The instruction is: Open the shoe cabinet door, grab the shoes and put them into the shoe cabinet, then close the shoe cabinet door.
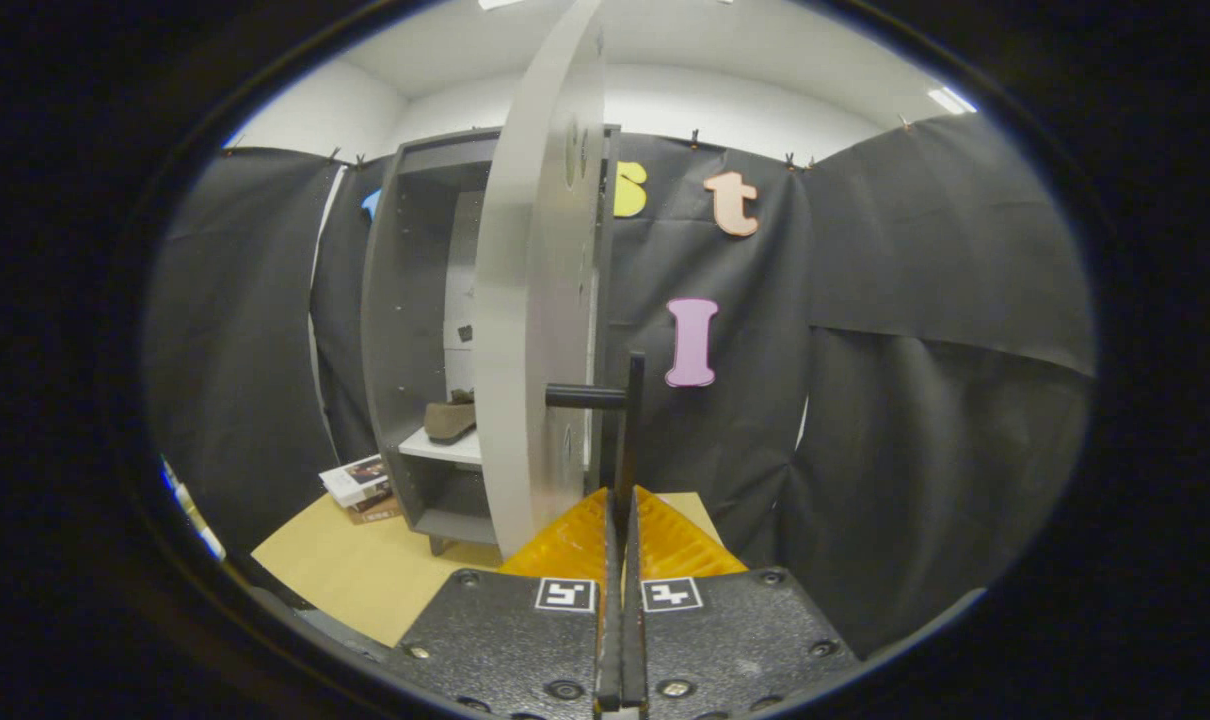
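So we've got the gripper [622,510] clamped on the door handle [629,430]: both fingers are squeezed tight together with the thin vertical bar of the handle pinched between the tips. The bar sticks up above the fingers, and a short dark post runs from it sideways into the cabinet door [540,300].

Taking that door as our reference: it's swung wide open and we see it nearly edge-on, a pale grey panel whose curved-looking edge rises right in front of us. Its bottom edge ends just to the left of the fingertips, close above the tan floor mat [365,570].

Left of the door sits the dark grey shoe cabinet [395,330], its inside open to view. A brown shoe [451,420] lies on the white shelf [445,447] inside, partly hidden behind the door's edge, so we can't tell whether a second one is next to it. Below that shelf there's another open compartment, and the cabinet stands on short legs.

Further left of the door, beside the cabinet's lower corner, a small stack of boxes [360,488] rests on the mat.

Right of the door it's just black booth cloth [915,350] hanging loose, with open room between it and the handle.
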